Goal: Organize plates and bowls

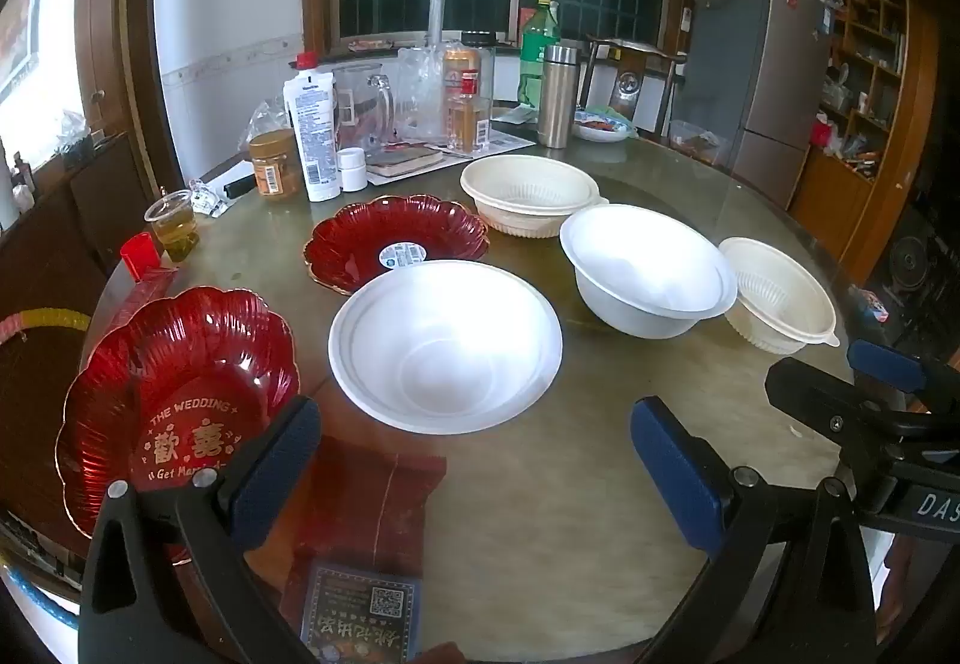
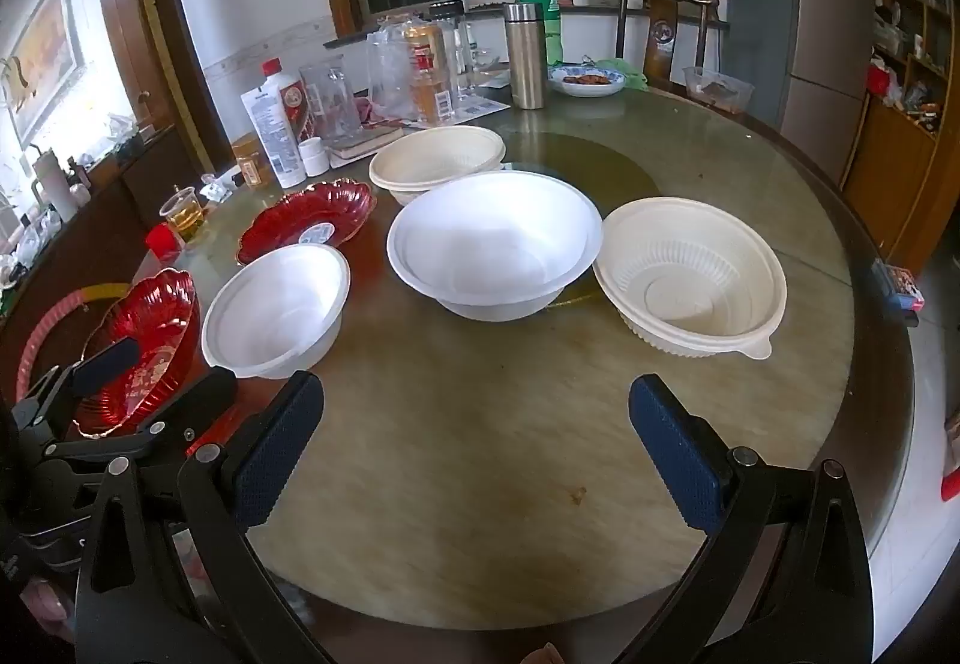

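Right, the left gripper [image 1: 474, 460] hangs over the near edge of the round table [image 1: 600, 484] with its blue pads spread wide and nothing between them, tilted down toward the tabletop. Just ahead of it sits a white bowl [image 1: 445, 345], upright and empty. At the gripper's left finger lies a red plate [image 1: 180, 394] with gold wedding lettering, and beneath the gripper a red packet [image 1: 372, 514] lies flat on the table. A second red plate [image 1: 396, 239] rests behind the white bowl, its rim tucked just under the bowl's far edge. The right gripper [image 2: 477, 445] is beside its partner, jaws just as wide, empty, over bare tabletop. Ahead of it stands a bigger white bowl [image 2: 495, 244], and touching that bowl's right rim is a cream ribbed bowl [image 2: 690, 277] with a small tab on its lip. Behind the big white bowl sits another cream bowl [image 2: 438, 160], apparently two stacked. Farther back the table is crowded: a steel flask [image 2: 525, 55], a green bottle [image 2: 543, 13], a white tube [image 2: 273, 130] and a plastic cup [image 2: 183, 214] of amber drink at the left edge.
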Demonstrator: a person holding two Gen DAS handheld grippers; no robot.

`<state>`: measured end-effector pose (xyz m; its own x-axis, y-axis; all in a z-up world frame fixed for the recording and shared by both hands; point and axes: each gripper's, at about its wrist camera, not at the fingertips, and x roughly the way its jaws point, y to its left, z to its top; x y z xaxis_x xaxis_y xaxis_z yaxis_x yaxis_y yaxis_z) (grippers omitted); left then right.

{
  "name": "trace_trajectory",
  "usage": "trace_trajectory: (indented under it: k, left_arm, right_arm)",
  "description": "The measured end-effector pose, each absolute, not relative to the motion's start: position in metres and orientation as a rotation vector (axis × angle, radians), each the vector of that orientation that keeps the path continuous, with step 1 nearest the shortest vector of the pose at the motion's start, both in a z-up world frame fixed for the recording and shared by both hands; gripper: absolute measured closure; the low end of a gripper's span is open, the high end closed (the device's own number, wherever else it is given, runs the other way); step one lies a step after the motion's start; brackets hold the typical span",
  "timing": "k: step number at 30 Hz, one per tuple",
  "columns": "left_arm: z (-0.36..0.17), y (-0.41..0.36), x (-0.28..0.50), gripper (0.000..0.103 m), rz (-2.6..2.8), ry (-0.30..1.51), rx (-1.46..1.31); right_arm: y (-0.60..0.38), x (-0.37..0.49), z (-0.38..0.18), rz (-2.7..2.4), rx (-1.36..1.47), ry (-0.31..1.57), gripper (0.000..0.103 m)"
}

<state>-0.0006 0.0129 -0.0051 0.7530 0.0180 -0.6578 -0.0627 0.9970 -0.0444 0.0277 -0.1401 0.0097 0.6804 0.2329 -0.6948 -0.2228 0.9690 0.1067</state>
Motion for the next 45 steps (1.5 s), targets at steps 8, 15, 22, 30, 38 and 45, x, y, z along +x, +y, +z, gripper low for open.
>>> trace_trajectory:
  k: [8, 15, 22, 30, 38, 45]
  left_arm:
    - [-0.005, 0.013, -0.001, 0.000, 0.042, 0.719, -0.068]
    - [-0.005, 0.013, -0.001, 0.000, 0.043, 0.717, -0.069]
    - [-0.005, 0.015, -0.001, 0.000, 0.043, 0.717, -0.071]
    - [-0.004, 0.016, 0.000, 0.000, 0.041, 0.721, -0.074]
    - [-0.003, 0.016, -0.002, 0.000, 0.042, 0.720, -0.075]
    - [0.008, 0.027, -0.010, 0.000, -0.001, 0.756, -0.060]
  right_arm:
    - [-0.140, 0.028, 0.010, 0.254, 0.011, 0.785, 0.000]
    - [-0.138, 0.028, 0.009, 0.250, 0.012, 0.784, 0.000]
    - [-0.136, 0.029, 0.010, 0.234, 0.004, 0.785, 0.000]
    - [-0.141, 0.028, 0.011, 0.227, 0.005, 0.782, 0.000]
    - [-0.140, 0.028, 0.011, 0.226, 0.003, 0.782, 0.000]
    - [-0.136, 0.028, 0.015, 0.300, 0.046, 0.786, 0.000]
